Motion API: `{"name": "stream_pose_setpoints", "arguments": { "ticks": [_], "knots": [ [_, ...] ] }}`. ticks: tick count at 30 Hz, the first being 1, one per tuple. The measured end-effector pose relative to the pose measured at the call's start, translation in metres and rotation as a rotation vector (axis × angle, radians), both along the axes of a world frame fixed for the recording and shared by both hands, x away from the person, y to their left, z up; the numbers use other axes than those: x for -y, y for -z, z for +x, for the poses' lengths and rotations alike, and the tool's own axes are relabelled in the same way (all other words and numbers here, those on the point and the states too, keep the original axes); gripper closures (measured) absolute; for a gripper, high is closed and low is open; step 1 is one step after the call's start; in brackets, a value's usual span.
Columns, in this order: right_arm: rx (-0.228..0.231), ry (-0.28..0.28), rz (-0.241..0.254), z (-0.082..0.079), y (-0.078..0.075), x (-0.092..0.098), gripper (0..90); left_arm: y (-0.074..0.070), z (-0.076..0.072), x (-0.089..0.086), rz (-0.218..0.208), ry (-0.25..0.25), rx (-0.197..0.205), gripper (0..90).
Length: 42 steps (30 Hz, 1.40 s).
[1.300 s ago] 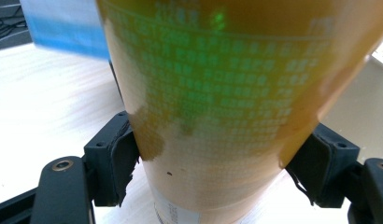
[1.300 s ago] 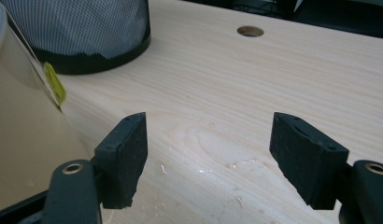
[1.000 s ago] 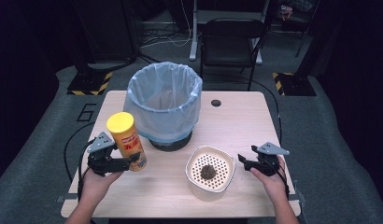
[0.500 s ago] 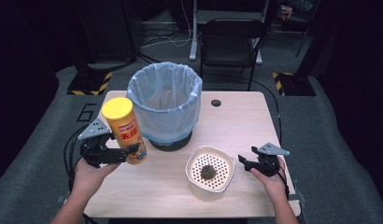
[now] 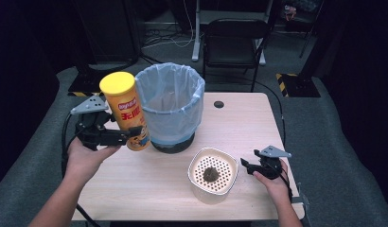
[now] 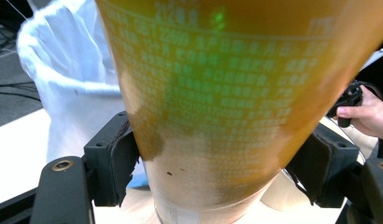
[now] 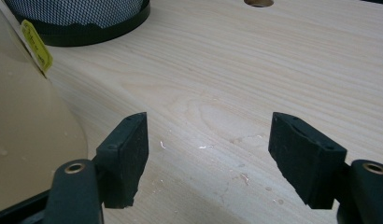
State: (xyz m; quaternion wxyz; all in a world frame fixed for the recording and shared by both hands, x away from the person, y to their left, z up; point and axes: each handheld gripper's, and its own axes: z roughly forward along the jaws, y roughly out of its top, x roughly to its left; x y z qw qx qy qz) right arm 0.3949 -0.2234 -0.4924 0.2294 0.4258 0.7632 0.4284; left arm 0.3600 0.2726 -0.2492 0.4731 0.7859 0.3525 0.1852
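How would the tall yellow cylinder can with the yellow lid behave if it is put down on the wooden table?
The tall yellow cylinder can is narrow for its height, so it may tip easily. On its round side it would probably roll. The left gripper holds it without visible denting, so its wall seems stiff.

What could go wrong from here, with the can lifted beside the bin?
The left hand-held gripper clamps the yellow can near its bottom, so the tall, tilted can might pivot or slip in the jaws. The can sits close to the bin's bag rim; a careless swing could snag the liner. The strainer bowl stands below, where a dropped can might hit it.
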Motion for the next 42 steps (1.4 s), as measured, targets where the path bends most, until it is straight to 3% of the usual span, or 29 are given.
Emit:
{"name": "stream_pose_setpoints", "arguments": {
  "ticks": [12,27,33,42],
  "knots": [
    [0.003,-0.003,-0.005,0.000,0.001,-0.002,28.6,-0.040,0.015,0.009,0.005,-0.006,0.014,24.1],
    [-0.004,0.002,-0.007,0.000,0.002,-0.002,28.6,-0.055,0.042,0.020,-0.005,-0.029,0.010,24.1],
    [-0.004,-0.004,0.008,0.000,0.001,-0.002,28.8,-0.061,0.063,0.033,-0.008,-0.032,0.017,24.1],
    [0.001,-0.007,0.017,0.000,0.000,-0.003,28.9,-0.061,0.094,0.051,-0.016,-0.086,0.036,24.1]
  ]
}}
